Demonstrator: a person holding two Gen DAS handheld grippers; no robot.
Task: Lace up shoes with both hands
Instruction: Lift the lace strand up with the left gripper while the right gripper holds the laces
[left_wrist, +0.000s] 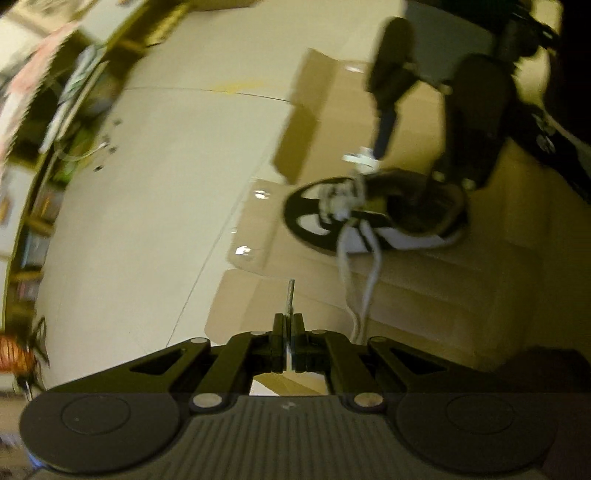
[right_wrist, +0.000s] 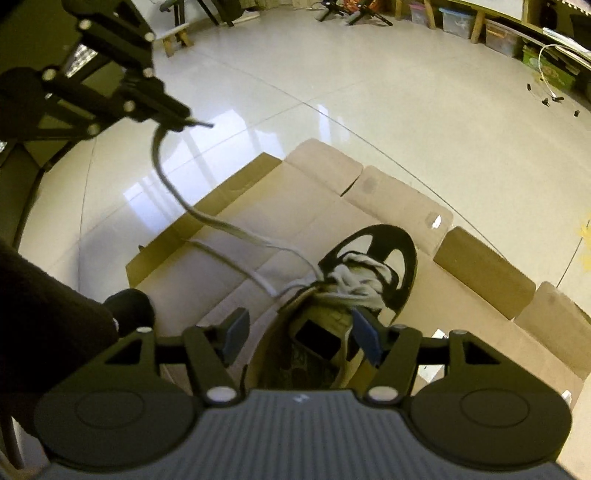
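A black-and-white low sneaker with a glossy black toe cap (right_wrist: 373, 269) lies on a flattened sheet of tan corrugated cardboard (right_wrist: 399, 199) spread over pale, glossy floor tiles (right_wrist: 258, 92). In the right wrist view the shoe sits just past centre toward 5 o'clock, toe pointing to 1 o'clock, its dark padded opening facing the camera. A bunch of soft, white woven cord is knotted across the eyelets, and two loose ends of the flat white shoelace (right_wrist: 221, 225) run off toward 10 o'clock.

The left gripper (right_wrist: 184, 120), black metal with silver rivets, hangs at 10 o'clock in that view, its fingers pinched tight on one lace end; the stiff dark tip pokes out past the pads. In its own view the left gripper (left_wrist: 288, 325) shows the same closed pinch, with the tip standing up at 12 o'clock from the pads.

The right gripper (right_wrist: 301, 332), with blue rubber-like pads, stands apart over the shoe's collar, straddling the opening without pressing on it. In the left wrist view it stands over the shoe at 2 o'clock.

Low wooden shelves with plastic storage bins (right_wrist: 498, 31) line the room edge at 1 o'clock.
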